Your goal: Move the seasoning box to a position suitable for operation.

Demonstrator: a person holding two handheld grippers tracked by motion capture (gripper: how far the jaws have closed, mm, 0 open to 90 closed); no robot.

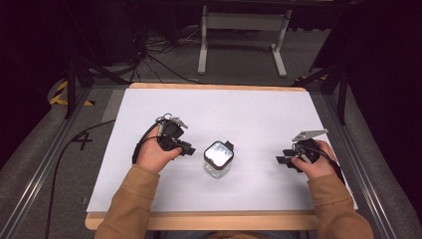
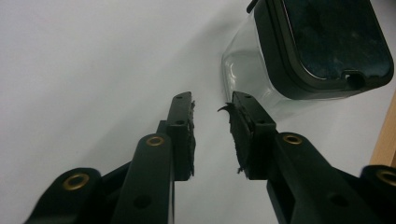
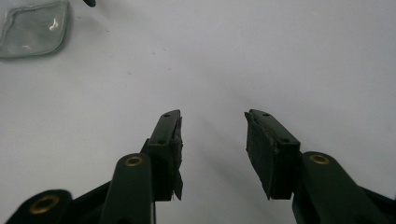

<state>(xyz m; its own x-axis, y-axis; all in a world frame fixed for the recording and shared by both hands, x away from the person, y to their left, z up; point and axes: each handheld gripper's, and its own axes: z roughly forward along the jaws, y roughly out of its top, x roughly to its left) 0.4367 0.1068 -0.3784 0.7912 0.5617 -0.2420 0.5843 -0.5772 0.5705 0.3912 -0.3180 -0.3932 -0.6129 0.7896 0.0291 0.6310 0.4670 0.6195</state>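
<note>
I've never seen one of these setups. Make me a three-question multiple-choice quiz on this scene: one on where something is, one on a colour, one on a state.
1. Where does the clear container stand?
A. between the two grippers
B. at the table's far edge
C. on the floor

2. What colour is the container's lid?
A. red
B. black
C. yellow

3. How does the left gripper stand?
A. clamped on the container
B. jaws apart, holding nothing
C. holding a cloth

Answers:
1 A, the high view shows it on the white table between the left gripper and the right gripper.
2 B, the left gripper view shows a black rim.
3 B, bare table shows between its jaws.
</note>
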